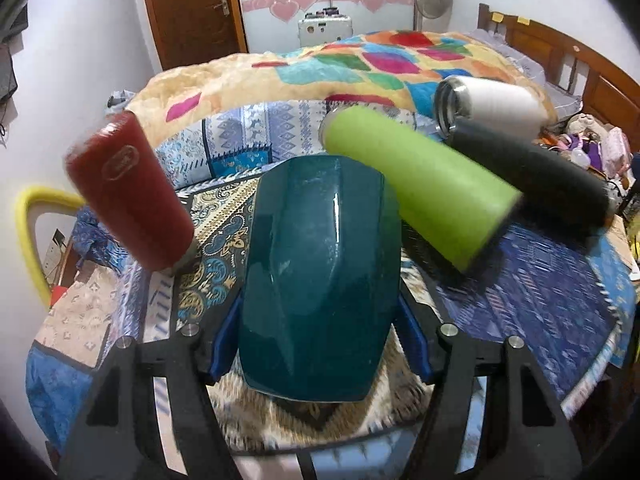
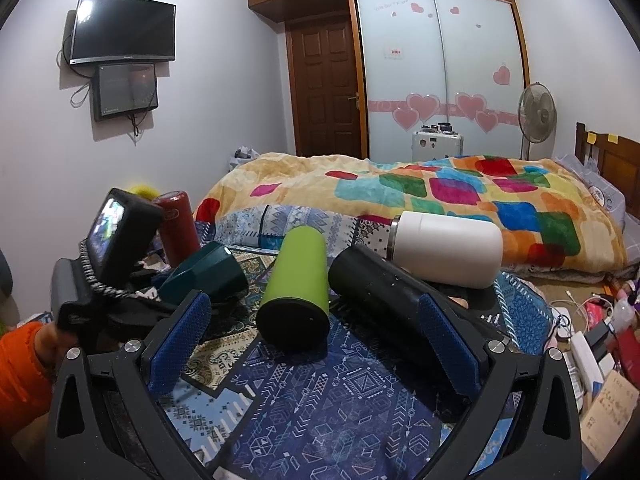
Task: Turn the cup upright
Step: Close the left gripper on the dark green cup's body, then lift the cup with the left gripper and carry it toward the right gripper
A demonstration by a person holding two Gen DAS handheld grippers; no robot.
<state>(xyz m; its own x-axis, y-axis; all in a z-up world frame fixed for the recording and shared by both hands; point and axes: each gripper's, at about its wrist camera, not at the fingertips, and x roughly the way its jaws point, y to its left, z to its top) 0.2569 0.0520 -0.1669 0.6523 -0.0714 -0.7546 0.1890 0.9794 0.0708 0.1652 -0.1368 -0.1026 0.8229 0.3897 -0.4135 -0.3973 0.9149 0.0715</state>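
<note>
Five cups: teal, red, green, black, white, all on the patterned cloth (image 2: pixel 352 412).
Teal cup (image 1: pixel 316 280): clamped in the left gripper (image 1: pixel 318 344), tilted off the cloth, closed end pointing away from the left wrist camera, open rim toward it.
Left gripper fingers (image 1: pixel 416 340): blue pads pressed against both sides of the teal cup, narrowed to its width.
Same teal cup from the right wrist: faceted body (image 2: pixel 204 272) leaning over, held just left of the green cup.
Right gripper (image 2: pixel 316 360): spread wide, nothing between the pads, hovering over the blue cloth.
Right gripper fingers (image 2: pixel 178 344): blue ribbed pads well apart, the near ends of the green and black cups lying between them farther off.
Red cup (image 1: pixel 128 192): upright, slightly leaning in the fisheye view, left of the teal cup.
Green cup (image 1: pixel 420 184): on its side, right of the teal cup.
Black cup (image 1: pixel 532 176): on its side, just beside the green cup.
White cup (image 1: pixel 492 104): on its side behind the black one, steel rim to the left.
Bed with colourful blanket (image 2: pixel 440 196): behind the cups.
</note>
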